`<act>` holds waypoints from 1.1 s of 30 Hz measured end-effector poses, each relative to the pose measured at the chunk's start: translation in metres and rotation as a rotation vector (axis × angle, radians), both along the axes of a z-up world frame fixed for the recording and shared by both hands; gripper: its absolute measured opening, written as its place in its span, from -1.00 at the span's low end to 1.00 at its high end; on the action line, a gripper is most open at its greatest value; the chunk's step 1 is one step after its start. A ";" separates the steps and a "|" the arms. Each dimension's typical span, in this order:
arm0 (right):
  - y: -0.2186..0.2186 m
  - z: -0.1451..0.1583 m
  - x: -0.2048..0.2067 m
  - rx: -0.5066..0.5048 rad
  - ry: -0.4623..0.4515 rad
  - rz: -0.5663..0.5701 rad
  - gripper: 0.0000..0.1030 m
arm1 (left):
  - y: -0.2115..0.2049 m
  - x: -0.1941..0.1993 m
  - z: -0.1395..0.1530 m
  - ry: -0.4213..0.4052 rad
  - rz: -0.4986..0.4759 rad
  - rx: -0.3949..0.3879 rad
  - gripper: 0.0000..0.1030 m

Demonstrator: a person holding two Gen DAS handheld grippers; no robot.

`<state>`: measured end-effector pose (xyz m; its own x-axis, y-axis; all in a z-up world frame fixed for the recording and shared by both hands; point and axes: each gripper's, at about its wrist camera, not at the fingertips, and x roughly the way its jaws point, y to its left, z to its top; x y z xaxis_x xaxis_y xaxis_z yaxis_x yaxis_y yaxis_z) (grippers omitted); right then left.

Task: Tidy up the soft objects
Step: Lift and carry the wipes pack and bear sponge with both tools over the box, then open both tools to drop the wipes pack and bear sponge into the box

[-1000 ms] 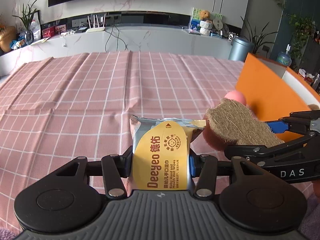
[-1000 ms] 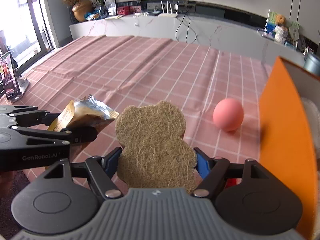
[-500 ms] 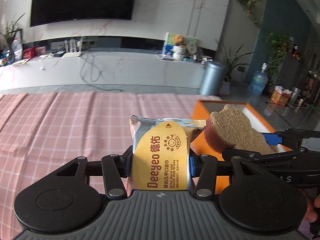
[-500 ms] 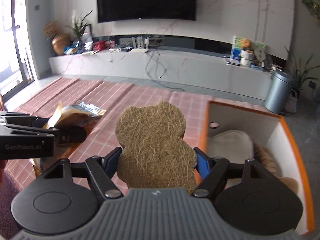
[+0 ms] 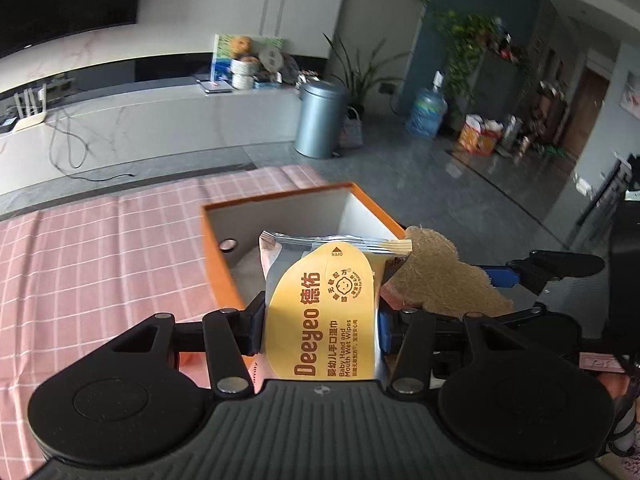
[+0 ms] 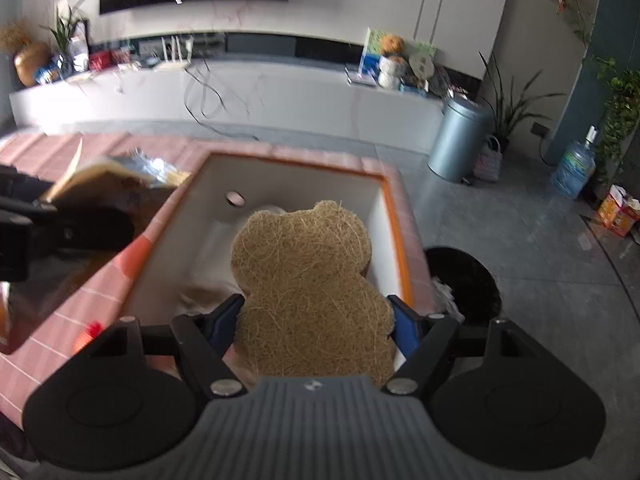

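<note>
Left gripper [image 5: 322,320] clamps wipes pack [image 5: 324,312], right gripper [image 6: 316,322] clamps sponge [image 6: 308,288], mid-frame over box [image 6: 394,220]; crowding risks collision, rim-side drop.

Wipes pack [image 5: 324,308] left of sponge [image 5: 444,284]

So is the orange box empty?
No. The orange box already holds pale soft items on its floor, below the bear-shaped loofah sponge.

Left wrist camera rides behind left gripper [image 5: 322,320], close, facing orange box [image 5: 216,256] and room corner. Right wrist camera behind right gripper [image 6: 316,320], tilted down into same box [image 6: 402,264]. Shared: box, grey bin [image 5: 320,120].
</note>
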<state>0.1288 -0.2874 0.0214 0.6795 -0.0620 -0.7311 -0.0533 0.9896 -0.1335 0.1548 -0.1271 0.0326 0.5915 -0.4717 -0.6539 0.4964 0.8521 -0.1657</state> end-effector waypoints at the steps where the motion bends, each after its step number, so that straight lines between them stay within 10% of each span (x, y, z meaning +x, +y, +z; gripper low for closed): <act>1: -0.006 -0.005 0.001 -0.008 0.015 -0.004 0.45 | -0.010 0.002 -0.004 0.004 -0.012 0.024 0.12; 33: -0.006 -0.023 0.007 -0.155 0.096 0.128 0.62 | -0.085 0.023 -0.056 0.076 -0.110 0.310 0.17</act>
<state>0.1356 -0.2929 -0.0014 0.6165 -0.0965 -0.7814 -0.1966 0.9421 -0.2715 0.1777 -0.2117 -0.0236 0.4919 -0.3014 -0.8168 0.5841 0.8100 0.0529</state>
